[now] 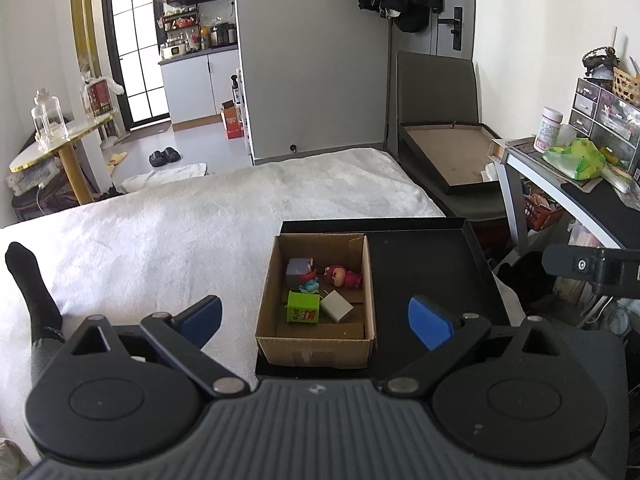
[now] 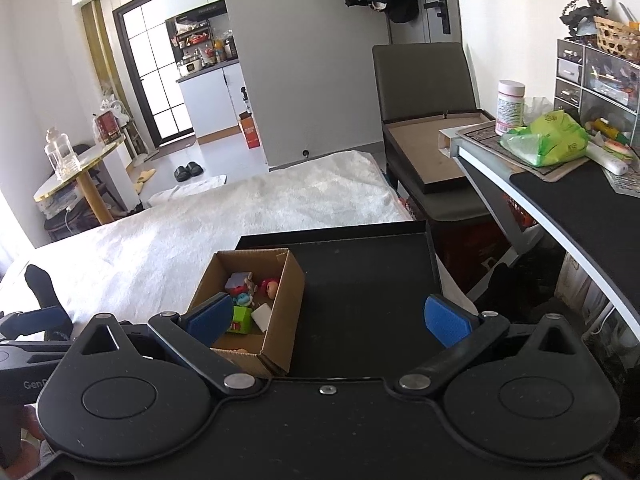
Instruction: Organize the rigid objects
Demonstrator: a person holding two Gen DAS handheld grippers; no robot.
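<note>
Centre of the left wrist frame: cardboard box (image 1: 316, 304) sits in the left part of a black tray (image 1: 432, 264), tray on the white bed (image 1: 200, 216). Inside the box: green cube (image 1: 303, 307), white block (image 1: 337, 306), blue figure (image 1: 309, 283), red figure (image 1: 343, 277), grey-purple cube (image 1: 298, 269) at the back. Rest of the tray is bare.

Left hand-held gripper (image 1: 316, 320) spread wide, holding nothing, hovering over the box's near edge. Right hand-held gripper (image 2: 330, 318) also spread and empty, lower centre of its frame, over the bare tray just right of the box.

Handling guess: all small, light, rigid toys. Cubes and block have flat faces, so pinch across opposite sides. Figures are rounded and probably smooth plastic; likely to squirt out, grip at the widest body section. Items are packed close, neighbours may get nudged. Box walls are thin cardboard and will flex or slide if bumped.
</note>
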